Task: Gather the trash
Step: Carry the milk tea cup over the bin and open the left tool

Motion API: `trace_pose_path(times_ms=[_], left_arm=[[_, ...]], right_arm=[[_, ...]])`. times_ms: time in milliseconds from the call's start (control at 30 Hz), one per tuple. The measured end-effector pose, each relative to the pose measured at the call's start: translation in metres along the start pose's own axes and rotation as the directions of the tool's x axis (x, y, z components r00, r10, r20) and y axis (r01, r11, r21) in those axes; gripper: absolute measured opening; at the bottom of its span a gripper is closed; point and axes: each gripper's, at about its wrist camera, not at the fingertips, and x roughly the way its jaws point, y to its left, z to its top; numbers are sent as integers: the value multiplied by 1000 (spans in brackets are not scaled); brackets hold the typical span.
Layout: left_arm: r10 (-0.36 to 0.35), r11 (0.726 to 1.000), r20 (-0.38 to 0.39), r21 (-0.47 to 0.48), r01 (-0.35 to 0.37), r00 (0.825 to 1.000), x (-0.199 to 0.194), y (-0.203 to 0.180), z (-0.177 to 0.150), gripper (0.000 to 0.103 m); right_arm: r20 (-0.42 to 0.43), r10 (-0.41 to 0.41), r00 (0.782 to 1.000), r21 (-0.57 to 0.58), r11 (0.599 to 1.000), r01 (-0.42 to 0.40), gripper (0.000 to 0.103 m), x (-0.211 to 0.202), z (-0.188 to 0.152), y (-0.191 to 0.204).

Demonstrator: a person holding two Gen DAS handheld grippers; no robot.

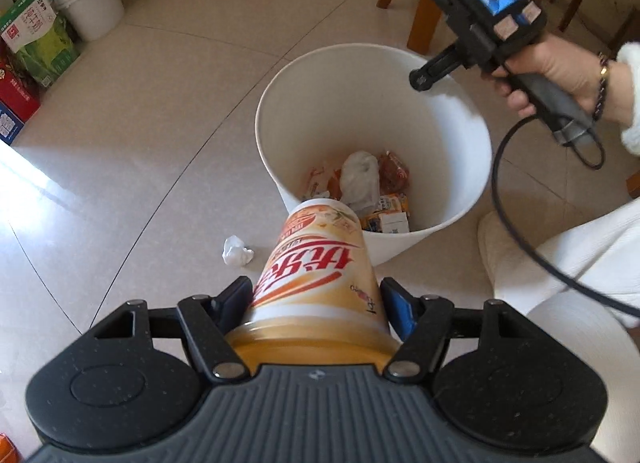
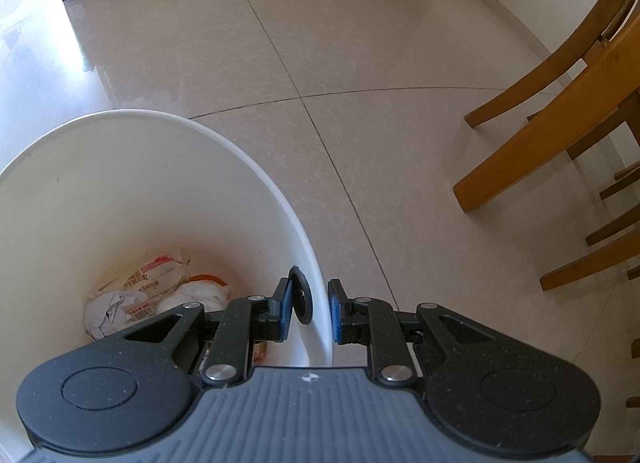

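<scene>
The left gripper (image 1: 316, 299) is clamped on an orange-and-white paper cup (image 1: 316, 263), 1 finger on each side of it near its wide end. The cup lies tilted, its narrow base pointing forward at the near rim of the white bin (image 1: 320, 75), which stands on the tiled floor (image 1: 160, 123). At the bottom of the bin sit crumpled white paper (image 1: 360, 179), orange snack wrappers (image 1: 394, 173) and a small box (image 1: 394, 223). A crumpled white tissue (image 1: 237, 251) lies on the floor just left of the bin's near side, beside the cup.

The right gripper (image 2: 310, 311) straddles the bin's right-hand wall (image 2: 316, 303): 1 blue pad (image 2: 286, 311) is inside, the other just outside, with narrow gaps to the wall, so the fingers stand slightly apart and hold nothing. In the left view a hand (image 1: 552, 71) holds this gripper over the bin's far right rim, a black cable (image 1: 508, 215) trailing from it.

Wooden chair legs (image 2: 520, 143) stand to the right, cartons (image 1: 36, 39) and a white bucket (image 1: 94, 11) at the far left.
</scene>
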Motion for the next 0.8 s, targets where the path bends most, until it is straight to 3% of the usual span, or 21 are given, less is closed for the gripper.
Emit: trace_pose_path(times_ms=[133, 267, 300, 333, 367, 433, 633, 800], left_arm=[[1, 1000, 81, -20, 0, 997, -22, 2, 18, 70], [0, 998, 181, -67, 12, 983, -19, 2, 52, 71], [2, 997, 209, -75, 14, 978, -14, -1, 61, 72], [3, 997, 217, -79, 15, 976, -8, -3, 68, 86], [7, 996, 216, -83, 11, 976, -1, -5, 75, 91], [8, 997, 214, -82, 10, 977, 9, -8, 82, 91], [47, 994, 212, -103, -25, 976, 21, 0, 72, 91], [85, 978, 226, -206, -37, 971, 18, 31, 49, 92]], right_arm=[[4, 6, 1000, -4, 1000, -6, 22, 0, -1, -1], [7, 2, 1000, -13, 1000, -2, 22, 0, -2, 0], [9, 0, 1000, -17, 1000, 0, 22, 0, -3, 0], [9, 0, 1000, -20, 1000, 0, 22, -1, -3, 1], [8, 3, 1000, -18, 1000, -3, 22, -1, -3, 1], [2, 14, 1000, -2, 1000, -14, 22, 0, -2, -2], [-5, 27, 1000, 5, 1000, -27, 22, 2, 0, -4], [-4, 25, 1000, 5, 1000, -25, 22, 3, 0, -5]])
